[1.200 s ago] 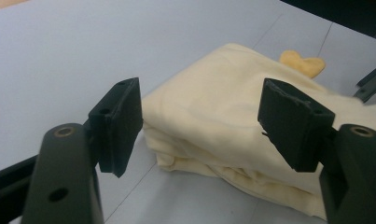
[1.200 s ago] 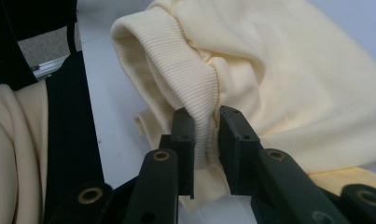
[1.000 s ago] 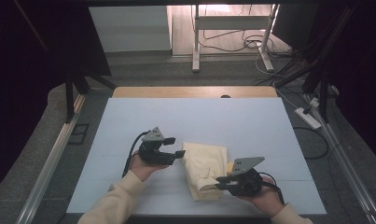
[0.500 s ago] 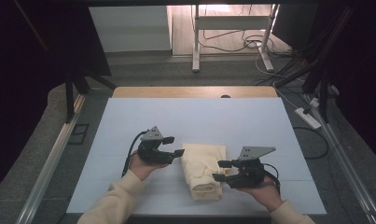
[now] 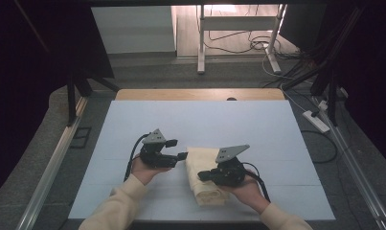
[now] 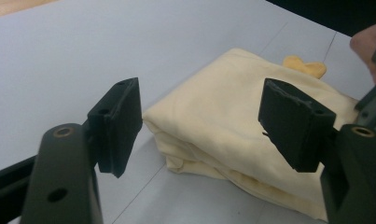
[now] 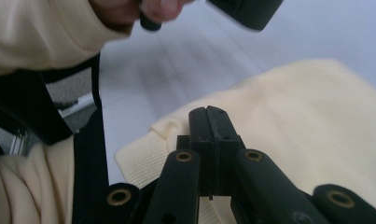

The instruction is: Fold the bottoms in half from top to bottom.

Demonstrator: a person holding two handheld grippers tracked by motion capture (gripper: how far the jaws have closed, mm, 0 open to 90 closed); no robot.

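A folded cream-yellow garment lies near the front of the pale table. My left gripper hovers at the garment's left edge, open, its jaws wide apart with nothing between them. In the left gripper view the left gripper frames the garment. My right gripper rests over the garment's middle, pointing left. Its jaws have just been closing. In the right gripper view the right gripper has its pads pressed together above the garment, and no cloth shows between them.
A wooden strip runs along the table's far edge. Cables and a power strip lie on the floor to the right. A metal rail runs along the left side. A small orange-yellow patch peeks out behind the garment.
My right gripper has moved left from the garment's right edge to over its middle, and its jaws have closed. The garment now lies in a narrower fold. The left gripper has stayed put.
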